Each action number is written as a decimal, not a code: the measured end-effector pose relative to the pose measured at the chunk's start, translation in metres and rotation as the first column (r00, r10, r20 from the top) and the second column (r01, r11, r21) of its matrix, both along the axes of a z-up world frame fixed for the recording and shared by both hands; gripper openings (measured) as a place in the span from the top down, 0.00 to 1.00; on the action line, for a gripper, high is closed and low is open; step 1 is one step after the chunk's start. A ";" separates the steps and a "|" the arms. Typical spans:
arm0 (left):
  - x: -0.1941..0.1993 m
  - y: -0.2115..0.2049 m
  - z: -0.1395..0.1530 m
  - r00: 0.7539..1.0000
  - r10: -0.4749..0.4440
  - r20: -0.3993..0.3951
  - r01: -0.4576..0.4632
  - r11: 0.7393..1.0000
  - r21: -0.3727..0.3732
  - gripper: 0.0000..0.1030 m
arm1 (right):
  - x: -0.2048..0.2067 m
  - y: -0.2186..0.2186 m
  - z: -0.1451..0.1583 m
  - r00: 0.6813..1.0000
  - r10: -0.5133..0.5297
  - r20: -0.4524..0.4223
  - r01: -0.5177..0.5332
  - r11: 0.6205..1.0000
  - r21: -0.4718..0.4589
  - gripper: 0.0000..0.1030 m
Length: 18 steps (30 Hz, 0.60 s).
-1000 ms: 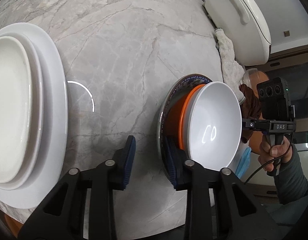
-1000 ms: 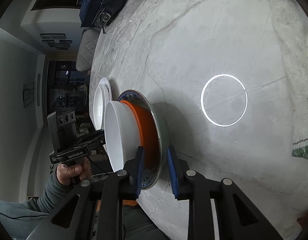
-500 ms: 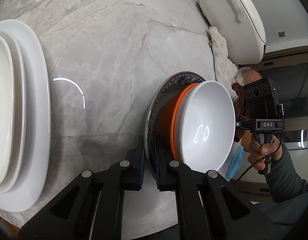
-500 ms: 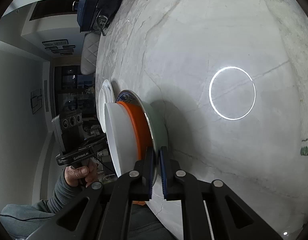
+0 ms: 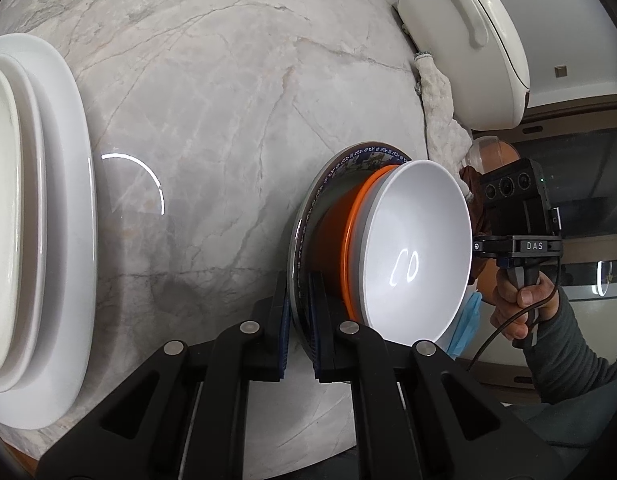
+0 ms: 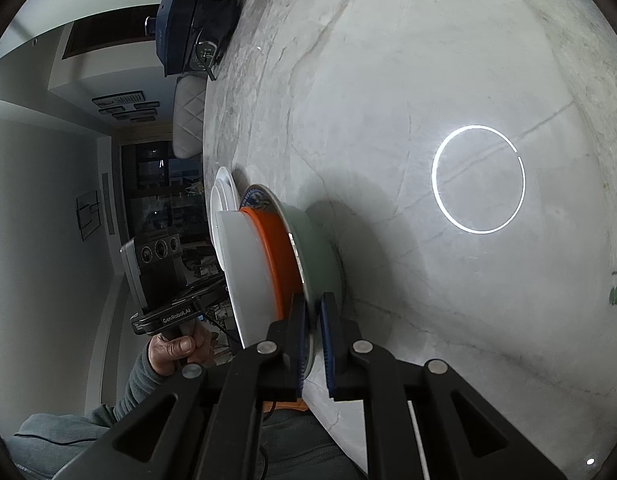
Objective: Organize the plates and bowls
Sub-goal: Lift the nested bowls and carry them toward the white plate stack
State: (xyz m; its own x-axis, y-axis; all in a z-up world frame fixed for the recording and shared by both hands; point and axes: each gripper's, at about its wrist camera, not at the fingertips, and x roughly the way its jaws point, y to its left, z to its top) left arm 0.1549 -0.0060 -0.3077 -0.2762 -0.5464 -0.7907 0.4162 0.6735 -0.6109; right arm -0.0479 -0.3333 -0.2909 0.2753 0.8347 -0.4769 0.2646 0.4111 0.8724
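white round bowls: 1 (image 5: 420,252) | orange round bowls: 1 (image 5: 340,232) | blue-patterned round plates: 1 (image 5: 348,158) | plain white stacked plates: 3 (image 5: 64,208) | white lidded pots: 1 (image 5: 464,40) | white crumpled cloths: 1 (image 5: 440,120) | dark blue bags: 1 (image 6: 196,20) | black two-finger claws: 2, left claw (image 5: 298,330), right claw (image 6: 313,346)

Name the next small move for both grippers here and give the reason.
Probably lift together, slowly and level. The left gripper and right gripper are each shut on the rim of the patterned plate, which carries the orange bowl and white bowl. The white plate stack looks like the destination.
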 end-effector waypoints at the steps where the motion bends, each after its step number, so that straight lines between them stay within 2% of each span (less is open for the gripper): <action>1: 0.000 0.000 0.000 1.000 0.001 -0.001 -0.001 1.000 -0.001 0.95 | 0.000 0.001 0.001 1.000 0.000 0.000 0.000 1.000 -0.001 0.89; 13: -0.001 -0.006 0.005 0.999 -0.006 0.035 0.006 1.000 -0.013 0.95 | 0.000 0.001 0.005 1.000 -0.010 0.013 0.010 1.000 -0.020 0.89; 18: 0.001 -0.008 0.007 0.999 -0.002 0.049 0.003 1.000 -0.015 0.95 | 0.003 0.004 0.008 1.000 0.009 0.025 -0.007 0.998 -0.062 0.89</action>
